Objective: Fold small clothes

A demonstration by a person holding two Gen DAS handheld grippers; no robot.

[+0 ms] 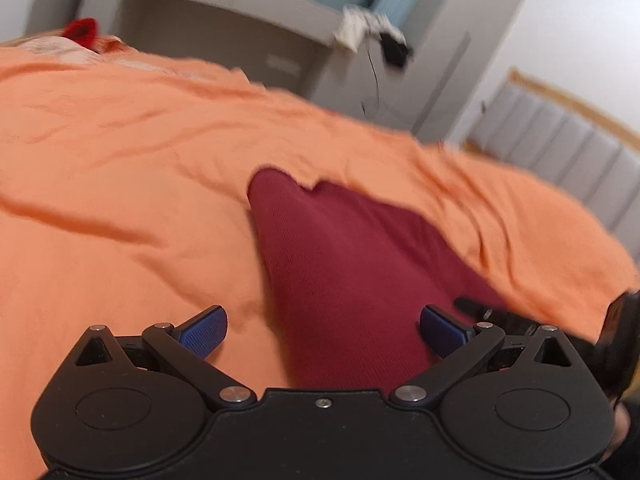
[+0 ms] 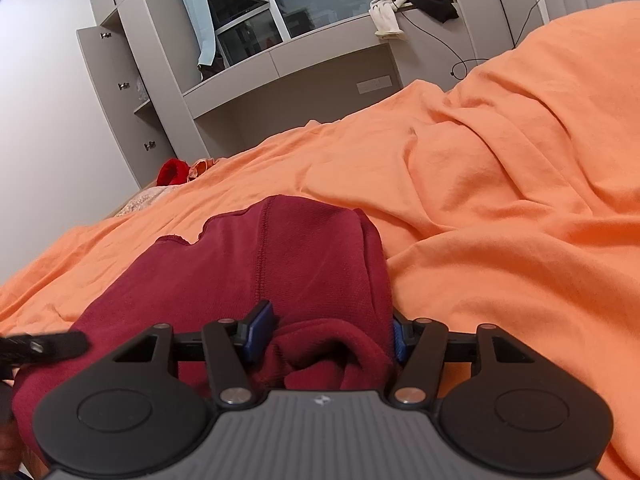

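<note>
From my right gripper (image 2: 326,334) the maroon knit garment (image 2: 280,264) runs straight ahead, its seam and long axis pointing away along the fingers across the orange bedsheet (image 2: 500,200). This gripper is the nearer one: its blue pads sit against a bunched fold at the near hem, so I judge it clamped on the cloth. My left gripper (image 1: 322,330) hangs above the same garment (image 1: 340,260) with fingers spread wide, grasping nothing. The fabric looks soft, ribbed and partly doubled over.

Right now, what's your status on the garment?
Left gripper open, maroon garment between fingers, ungripped. Right gripper around a bunched fold; grip unclear. Nothing in the way on orange bedding.
</note>
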